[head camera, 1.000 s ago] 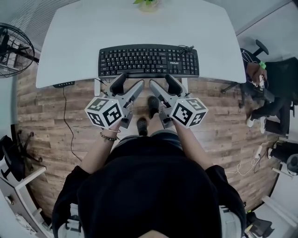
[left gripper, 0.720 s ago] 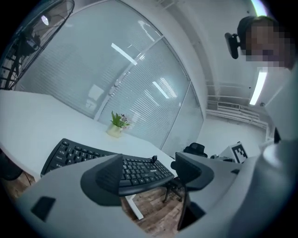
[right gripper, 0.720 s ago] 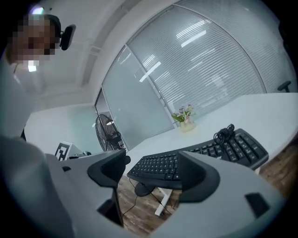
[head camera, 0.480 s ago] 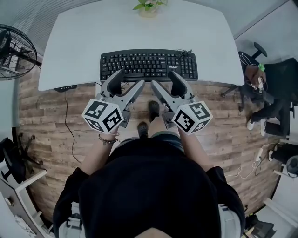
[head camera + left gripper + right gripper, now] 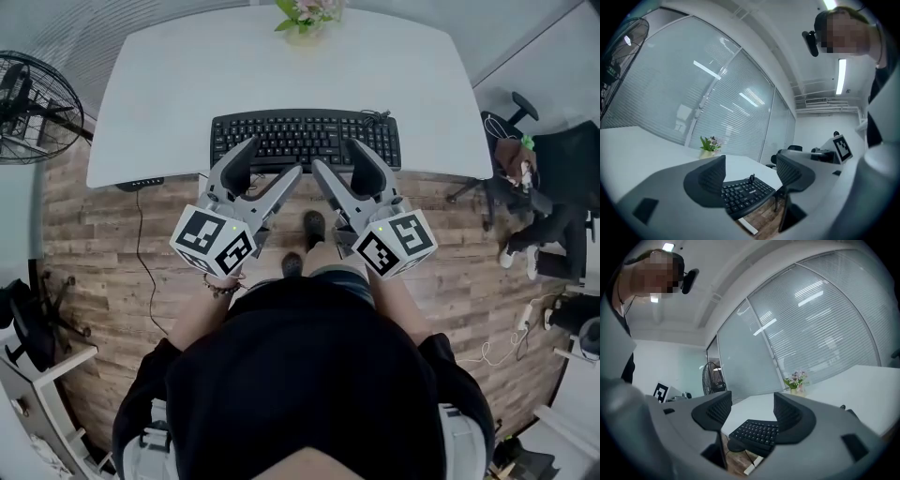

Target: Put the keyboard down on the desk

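Observation:
The black keyboard [image 5: 305, 139] lies flat on the white desk [image 5: 281, 75], along its near edge. My left gripper [image 5: 272, 157] reaches over the keyboard's left half with its jaws apart. In the left gripper view the keyboard [image 5: 745, 193] shows between and beyond the pads of that gripper [image 5: 751, 161], untouched. My right gripper [image 5: 331, 153] hangs over the keyboard's right half. Its jaws are closing, with nothing pressed between them. In the right gripper view the keyboard [image 5: 757, 432] lies just past that gripper [image 5: 752, 401].
A small potted plant [image 5: 305, 17] stands at the desk's far edge. The keyboard's cable [image 5: 373, 117] curls at its back right corner. A floor fan [image 5: 28, 103] stands left of the desk and office chairs [image 5: 553, 187] right. Wooden floor lies below the desk edge.
Both grippers have moved forward from in front of the desk edge, and their fingers now reach over the keyboard's near rows. The keyboard has stayed where it was on the desk.

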Available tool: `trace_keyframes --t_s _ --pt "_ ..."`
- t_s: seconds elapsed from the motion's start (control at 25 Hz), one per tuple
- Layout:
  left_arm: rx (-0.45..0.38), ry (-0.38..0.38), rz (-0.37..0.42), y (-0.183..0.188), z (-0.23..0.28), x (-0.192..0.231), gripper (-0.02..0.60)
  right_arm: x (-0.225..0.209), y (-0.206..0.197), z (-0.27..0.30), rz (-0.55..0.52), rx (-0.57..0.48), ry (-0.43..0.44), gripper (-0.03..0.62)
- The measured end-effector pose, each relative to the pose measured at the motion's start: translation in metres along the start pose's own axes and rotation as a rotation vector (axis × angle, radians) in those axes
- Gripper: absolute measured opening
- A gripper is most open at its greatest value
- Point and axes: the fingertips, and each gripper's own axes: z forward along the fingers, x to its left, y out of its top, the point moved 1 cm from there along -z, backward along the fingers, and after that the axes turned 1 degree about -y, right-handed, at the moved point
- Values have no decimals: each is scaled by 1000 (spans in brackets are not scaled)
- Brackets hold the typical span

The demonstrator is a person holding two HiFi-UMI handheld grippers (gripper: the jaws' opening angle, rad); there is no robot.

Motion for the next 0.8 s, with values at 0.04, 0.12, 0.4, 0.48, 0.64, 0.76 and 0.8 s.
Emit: trace_keyframes --t_s 0.04,0.12,0.4,0.48,0.64,0.76,0.8 --pt "-8 -7 -1 3 0 -2 351 1 3 1 0 -5 4 284" --pt "-22 -19 -2 8 1 -7 348 4 5 1 7 -6 23 281" --pt "-29 -47 16 13 4 -15 278 8 16 1 33 -41 47 250" --pt "-34 -51 22 14 4 -16 270 7 19 -2 19 -52 42 233" --pt "-34 -51 20 17 6 -15 242 4 21 -2 -6 -59 42 206" --pt "-19 -51 31 12 8 -13 216 2 23 -2 13 -69 46 173" --pt "-17 -53 29 11 8 -13 204 2 24 -2 12 -71 48 154"
